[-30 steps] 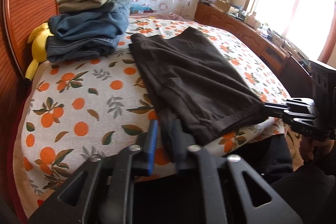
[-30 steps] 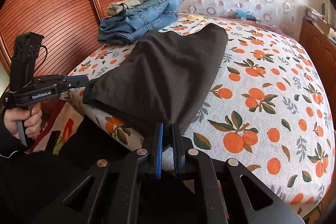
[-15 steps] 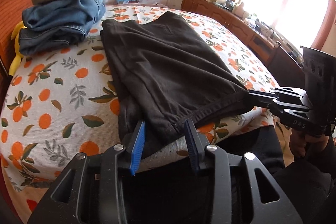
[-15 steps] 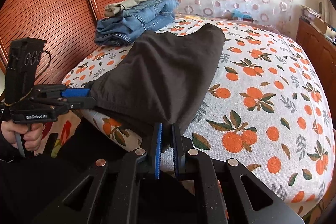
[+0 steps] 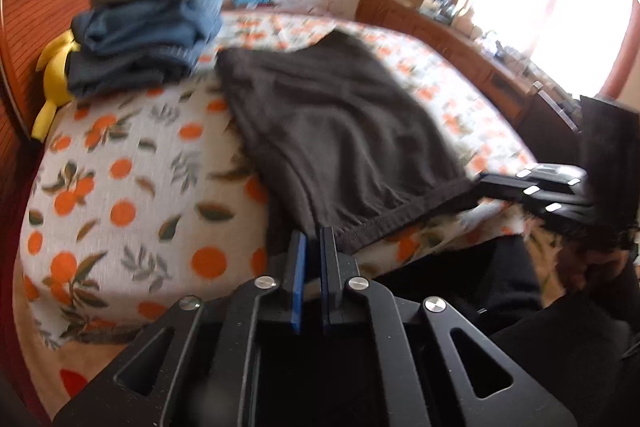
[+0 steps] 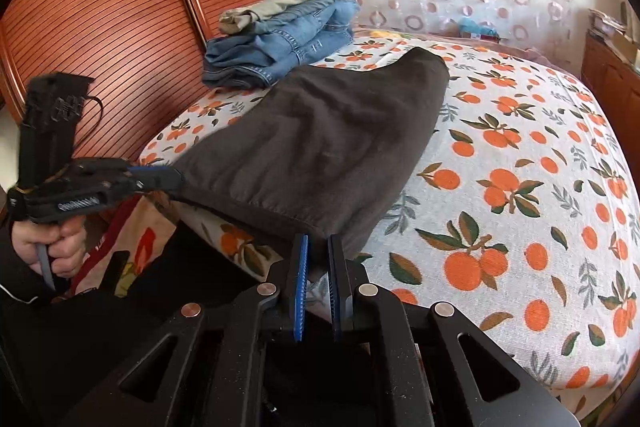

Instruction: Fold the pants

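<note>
Dark brown pants (image 5: 340,131) lie lengthwise on the orange-print bed (image 5: 120,195), their near hem at the bed's front edge; they also show in the right wrist view (image 6: 328,147). My left gripper (image 5: 313,239) is shut on the hem's left corner. My right gripper (image 6: 318,245) is shut on the hem's right corner. Each gripper shows in the other's view, the right one (image 5: 480,193) and the left one (image 6: 176,179), with the hem stretched between them, lifted slightly off the bed.
A stack of folded jeans and khaki pants (image 6: 288,31) sits at the head of the bed by the wooden headboard (image 6: 100,27). A yellow plush toy (image 5: 52,83) lies beside the stack. A wooden cabinet (image 5: 460,39) runs along the window side.
My left gripper was open around the hem's left corner half a second ago and has now closed on it. The right gripper has kept its hold.
</note>
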`<state>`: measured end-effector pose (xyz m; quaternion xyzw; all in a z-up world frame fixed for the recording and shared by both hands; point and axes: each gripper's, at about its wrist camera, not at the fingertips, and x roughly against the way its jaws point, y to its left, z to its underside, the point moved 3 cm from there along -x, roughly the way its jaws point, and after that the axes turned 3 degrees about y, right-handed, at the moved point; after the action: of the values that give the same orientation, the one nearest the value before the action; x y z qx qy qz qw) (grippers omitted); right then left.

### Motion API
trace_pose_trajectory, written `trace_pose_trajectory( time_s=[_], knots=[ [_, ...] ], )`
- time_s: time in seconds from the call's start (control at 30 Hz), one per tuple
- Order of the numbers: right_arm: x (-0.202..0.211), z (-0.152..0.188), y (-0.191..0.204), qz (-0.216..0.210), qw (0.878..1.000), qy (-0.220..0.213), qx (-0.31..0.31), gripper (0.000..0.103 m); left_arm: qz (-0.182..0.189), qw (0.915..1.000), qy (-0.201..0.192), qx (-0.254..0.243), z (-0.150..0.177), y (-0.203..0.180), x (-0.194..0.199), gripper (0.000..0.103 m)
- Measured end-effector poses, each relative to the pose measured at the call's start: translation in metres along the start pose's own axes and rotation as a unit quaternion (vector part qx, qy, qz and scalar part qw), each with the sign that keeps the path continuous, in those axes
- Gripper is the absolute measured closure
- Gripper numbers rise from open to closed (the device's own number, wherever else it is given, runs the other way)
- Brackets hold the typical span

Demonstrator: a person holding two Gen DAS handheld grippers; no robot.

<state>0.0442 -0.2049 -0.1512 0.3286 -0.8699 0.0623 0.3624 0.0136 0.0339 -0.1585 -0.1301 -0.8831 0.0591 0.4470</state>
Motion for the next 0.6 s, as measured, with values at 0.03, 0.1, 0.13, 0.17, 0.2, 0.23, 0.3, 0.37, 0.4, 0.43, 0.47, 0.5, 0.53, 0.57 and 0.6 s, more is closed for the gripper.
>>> trace_pose_trajectory(
  time_s=[0.03, 0.1, 0.13, 0.17, 0.2, 0.23, 0.3, 0.37, 0.4, 0.43, 0.47, 0.5, 0.53, 0.57, 0.6],
  knots=[
    [0.001, 0.000, 0.001, 0.001, 1.000, -0.002, 0.002, 0.095, 0.003, 1.0000, 0.001, 0.007, 0.001, 0.003, -0.002, 0.097],
    [0.005, -0.001, 0.000, 0.003, 1.000, -0.006, 0.003, 0.092, 0.011, 0.9998, -0.005, 0.016, 0.001, 0.006, 0.001, 0.094],
    [0.007, -0.002, 0.001, 0.005, 1.000, -0.009, 0.004, 0.091, 0.008, 0.9998, -0.009, 0.015, 0.000, 0.007, 0.003, 0.094],
    [0.009, -0.002, 0.000, 0.008, 1.000, -0.013, 0.005, 0.091, 0.004, 0.9998, -0.013, 0.014, -0.001, 0.007, 0.005, 0.094],
    [0.012, -0.003, 0.000, 0.011, 1.000, -0.016, 0.005, 0.091, 0.000, 0.9998, -0.017, 0.013, -0.002, 0.007, 0.007, 0.094],
    [0.014, -0.004, 0.000, 0.013, 1.000, -0.021, 0.005, 0.091, -0.001, 0.9997, -0.021, 0.012, -0.003, 0.007, 0.010, 0.094],
    [0.015, -0.007, -0.001, 0.019, 0.999, -0.028, 0.002, 0.089, -0.004, 0.9994, -0.030, 0.016, -0.005, 0.010, 0.015, 0.084],
    [0.010, -0.010, -0.003, 0.031, 0.999, -0.028, -0.006, 0.084, -0.002, 0.9989, -0.041, 0.023, -0.008, 0.013, 0.018, 0.071],
    [0.006, -0.012, -0.005, 0.038, 0.999, -0.028, -0.012, 0.082, 0.000, 0.9986, -0.046, 0.027, -0.009, 0.015, 0.020, 0.064],
    [0.003, -0.014, -0.006, 0.043, 0.998, -0.029, -0.019, 0.079, 0.001, 0.9982, -0.052, 0.030, -0.012, 0.016, 0.021, 0.062],
    [-0.002, -0.015, -0.007, 0.046, 0.998, -0.029, -0.024, 0.078, 0.001, 0.9980, -0.054, 0.032, -0.014, 0.017, 0.021, 0.058],
    [-0.006, -0.017, -0.006, 0.049, 0.998, -0.029, -0.027, 0.075, 0.001, 0.9978, -0.056, 0.035, -0.015, 0.018, 0.020, 0.057],
    [-0.009, -0.018, -0.005, 0.049, 0.998, -0.028, -0.028, 0.073, 0.001, 0.9979, -0.055, 0.035, -0.016, 0.018, 0.019, 0.057],
    [-0.012, -0.018, -0.004, 0.049, 0.998, -0.027, -0.028, 0.072, 0.000, 0.9980, -0.054, 0.034, -0.016, 0.017, 0.018, 0.057],
    [-0.015, -0.019, -0.004, 0.049, 0.998, -0.025, -0.029, 0.070, -0.002, 0.9982, -0.051, 0.032, -0.017, 0.016, 0.015, 0.057]
  ],
)
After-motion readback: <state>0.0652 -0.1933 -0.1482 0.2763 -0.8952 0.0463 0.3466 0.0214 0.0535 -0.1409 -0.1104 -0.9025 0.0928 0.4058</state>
